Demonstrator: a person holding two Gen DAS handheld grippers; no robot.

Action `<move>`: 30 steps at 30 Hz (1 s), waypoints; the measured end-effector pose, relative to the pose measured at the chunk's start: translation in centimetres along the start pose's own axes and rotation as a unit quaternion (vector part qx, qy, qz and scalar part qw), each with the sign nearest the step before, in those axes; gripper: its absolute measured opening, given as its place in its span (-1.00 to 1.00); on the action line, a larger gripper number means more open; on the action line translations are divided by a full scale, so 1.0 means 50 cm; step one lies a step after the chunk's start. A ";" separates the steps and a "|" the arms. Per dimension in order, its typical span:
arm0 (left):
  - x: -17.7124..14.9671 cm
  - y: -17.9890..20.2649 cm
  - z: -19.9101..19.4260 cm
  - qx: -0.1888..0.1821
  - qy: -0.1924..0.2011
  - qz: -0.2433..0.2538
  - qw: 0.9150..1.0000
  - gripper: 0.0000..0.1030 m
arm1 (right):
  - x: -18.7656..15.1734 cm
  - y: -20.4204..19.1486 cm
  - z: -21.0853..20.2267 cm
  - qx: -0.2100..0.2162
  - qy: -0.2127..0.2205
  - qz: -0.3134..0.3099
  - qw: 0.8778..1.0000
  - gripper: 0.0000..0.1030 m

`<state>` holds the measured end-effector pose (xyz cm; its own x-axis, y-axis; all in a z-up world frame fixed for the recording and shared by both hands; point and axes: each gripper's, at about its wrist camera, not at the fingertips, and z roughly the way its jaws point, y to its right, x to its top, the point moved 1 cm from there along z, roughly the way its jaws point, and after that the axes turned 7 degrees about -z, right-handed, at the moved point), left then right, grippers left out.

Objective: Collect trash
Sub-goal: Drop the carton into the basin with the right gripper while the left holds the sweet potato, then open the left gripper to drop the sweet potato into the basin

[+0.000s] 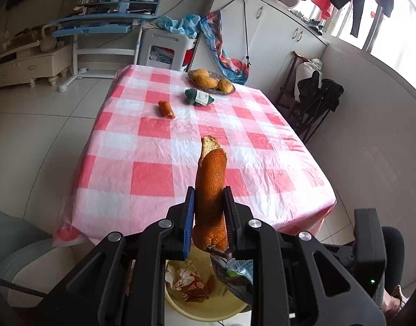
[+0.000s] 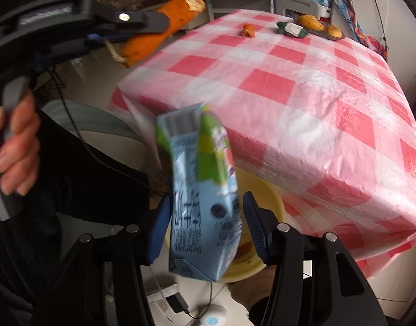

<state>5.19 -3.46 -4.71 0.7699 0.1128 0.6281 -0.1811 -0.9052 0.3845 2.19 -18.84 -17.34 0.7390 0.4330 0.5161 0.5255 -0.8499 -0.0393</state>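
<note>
My left gripper (image 1: 208, 193) is shut on a long strip of orange peel (image 1: 210, 184) that stands up between its pads, held off the near edge of the table (image 1: 153, 149). In the right wrist view the same peel (image 2: 164, 30) juts from that gripper at upper left. A crushed blue and green drink carton (image 2: 205, 203) hangs blurred between the fingers of my right gripper (image 2: 208, 198), with a thin gap at the right pad (image 2: 252, 217). Under it is a yellow basin (image 2: 273, 203) on the floor, and crumpled trash lies in the basin (image 1: 180, 304).
On the red and white checked cloth lie a small piece of orange peel (image 1: 166, 109), a dark green labelled item (image 1: 199, 97) and a basket of yellow fruit (image 1: 210, 80). A person's hand (image 2: 18, 146) grips the left handle. A pale chair (image 1: 23, 244) stands left of the basin.
</note>
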 end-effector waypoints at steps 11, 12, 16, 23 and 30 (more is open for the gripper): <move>-0.123 0.068 0.042 0.002 -0.108 0.077 0.991 -0.60 | -0.020 0.126 -0.085 -0.041 0.112 0.154 0.981 0.47; -0.135 0.074 0.055 0.008 -0.128 0.089 0.988 -0.60 | -0.022 0.135 -0.089 -0.043 0.121 0.168 0.977 0.48; -0.149 0.084 0.065 0.017 -0.141 0.105 0.984 -0.26 | -0.033 0.167 -0.088 -0.045 0.132 0.213 0.967 0.50; -0.090 0.048 0.006 0.019 -0.047 0.045 0.998 0.41 | -0.036 0.178 -0.081 -0.064 0.132 0.228 0.962 0.51; -0.053 -0.015 -0.030 0.034 0.014 -0.038 0.999 0.61 | -0.027 0.163 -0.078 -0.088 0.146 0.202 0.964 0.51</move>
<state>2.35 -2.46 -5.66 0.7618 0.1937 0.6182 -0.0797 -0.9190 0.3861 3.83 -27.49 -15.01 0.7042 -0.0246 0.7096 0.1215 -0.9805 -0.1547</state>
